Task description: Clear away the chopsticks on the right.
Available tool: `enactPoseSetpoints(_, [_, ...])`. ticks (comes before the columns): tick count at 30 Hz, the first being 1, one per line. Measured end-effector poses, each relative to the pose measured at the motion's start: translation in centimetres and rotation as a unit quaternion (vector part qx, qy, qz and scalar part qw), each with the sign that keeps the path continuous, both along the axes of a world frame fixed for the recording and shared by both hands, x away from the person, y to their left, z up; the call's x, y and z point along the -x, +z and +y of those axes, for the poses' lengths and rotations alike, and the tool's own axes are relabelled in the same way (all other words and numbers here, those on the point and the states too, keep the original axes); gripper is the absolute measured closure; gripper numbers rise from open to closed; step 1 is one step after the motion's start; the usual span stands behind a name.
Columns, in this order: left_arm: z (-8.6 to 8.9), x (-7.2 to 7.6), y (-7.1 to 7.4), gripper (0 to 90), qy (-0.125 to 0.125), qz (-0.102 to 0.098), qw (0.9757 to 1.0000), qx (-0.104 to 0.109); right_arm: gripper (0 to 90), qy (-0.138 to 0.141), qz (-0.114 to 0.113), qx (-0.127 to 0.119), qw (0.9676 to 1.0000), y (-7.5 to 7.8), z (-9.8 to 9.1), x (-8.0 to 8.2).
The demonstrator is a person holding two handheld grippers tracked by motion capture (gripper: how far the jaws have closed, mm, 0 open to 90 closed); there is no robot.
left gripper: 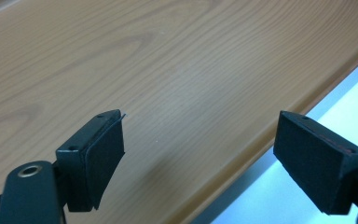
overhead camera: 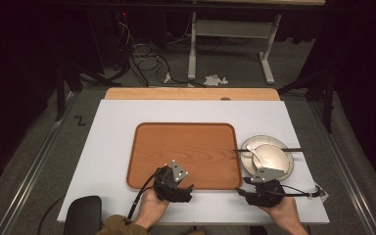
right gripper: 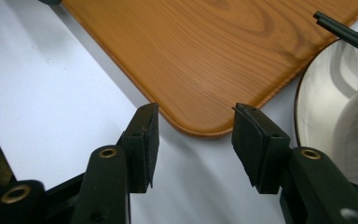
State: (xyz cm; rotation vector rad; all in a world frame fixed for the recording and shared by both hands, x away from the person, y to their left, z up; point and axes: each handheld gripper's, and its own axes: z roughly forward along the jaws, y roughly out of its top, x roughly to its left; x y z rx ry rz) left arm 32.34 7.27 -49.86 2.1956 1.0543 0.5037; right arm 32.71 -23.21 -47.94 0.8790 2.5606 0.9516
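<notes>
A wooden tray [overhead camera: 186,147] lies in the middle of the white table top [overhead camera: 112,147]. My left gripper [overhead camera: 176,180] hovers at the tray's near edge, jaws wide open over the wood [left gripper: 168,70] with nothing between them [left gripper: 200,126]. My right gripper [overhead camera: 263,185] is held at the tray's near right corner [right gripper: 200,126], open and holding nothing [right gripper: 196,112]. To the right of the tray stands a round plate [overhead camera: 267,139] with a white spoon [overhead camera: 254,152] in it and black chopsticks [overhead camera: 269,149] laid across it. The plate [right gripper: 321,88] and chopsticks [right gripper: 345,30] are at the right in the right gripper view.
A bare wooden strip [overhead camera: 191,94] borders the table's far edge. Beyond it are a white desk frame [overhead camera: 230,29], cables and crumpled paper on the floor [overhead camera: 213,79]. A dark chair back [overhead camera: 83,215] is at the near left.
</notes>
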Motion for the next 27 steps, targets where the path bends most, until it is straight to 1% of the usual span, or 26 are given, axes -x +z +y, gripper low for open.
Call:
enactPoseSetpoints(4, [-0.01, 0.05, 0.05, 16.5, -0.002, -0.001, 1.0000, 0.003, 52.2, -0.002, 0.001, 0.000, 1.0000, 0.08, -0.05, 0.08])
enactPoseSetpoints(5, [-0.01, 0.00, 0.02, 16.5, 0.000, -0.001, 1.0000, 0.001, 52.2, -0.001, 0.001, 0.002, 1.0000, 0.09, -0.08, 0.07])
enactPoseSetpoints(7, [0.00, -0.08, -0.04, 16.5, 0.001, 0.001, 1.0000, -0.001, 52.1, -0.001, 0.002, -0.003, 1.0000, 0.11, -0.09, 0.06])
enactPoseSetpoints(11, [-0.06, -0.03, -0.07, 16.5, 0.000, 0.000, 1.0000, -0.003, 51.7, 0.006, 0.003, 0.006, 1.0000, -0.10, 0.02, -0.02])
enactPoseSetpoints(13, [0.03, -0.01, 0.02, 16.6, 0.001, -0.001, 1.0000, -0.002, 51.6, 0.005, 0.005, 0.006, 1.0000, -0.06, 0.02, 0.01])
enactPoseSetpoints(15, [0.07, 0.05, 0.07, 16.5, 0.002, -0.002, 1.0000, -0.001, 51.6, 0.000, 0.006, 0.000, 1.0000, 0.06, -0.03, 0.03])
enactPoseSetpoints(17, [0.03, 0.11, 0.09, 16.5, 0.000, -0.003, 1.0000, 0.000, 51.7, -0.002, 0.006, -0.001, 1.0000, 0.14, -0.06, 0.10])
enactPoseSetpoints(20, [-0.07, 0.11, -0.01, 16.5, -0.002, -0.003, 1.0000, -0.005, 51.7, -0.003, 0.004, -0.003, 1.0000, 0.29, -0.18, 0.18])
enactPoseSetpoints(23, [0.00, -0.08, -0.02, 16.5, 0.001, -0.002, 1.0000, -0.003, 51.7, -0.009, 0.002, -0.010, 0.9999, 0.53, -0.33, 0.14])
enactPoseSetpoints(25, [-0.04, -0.12, -0.10, 16.5, 0.002, 0.000, 1.0000, -0.008, 51.9, -0.008, 0.001, -0.008, 0.9999, 0.54, -0.34, 0.14])
enactPoseSetpoints(27, [-0.09, 0.04, -0.06, 16.5, -0.001, -0.003, 1.0000, -0.007, 52.1, -0.007, 0.001, -0.011, 0.9999, 0.57, -0.35, 0.18])
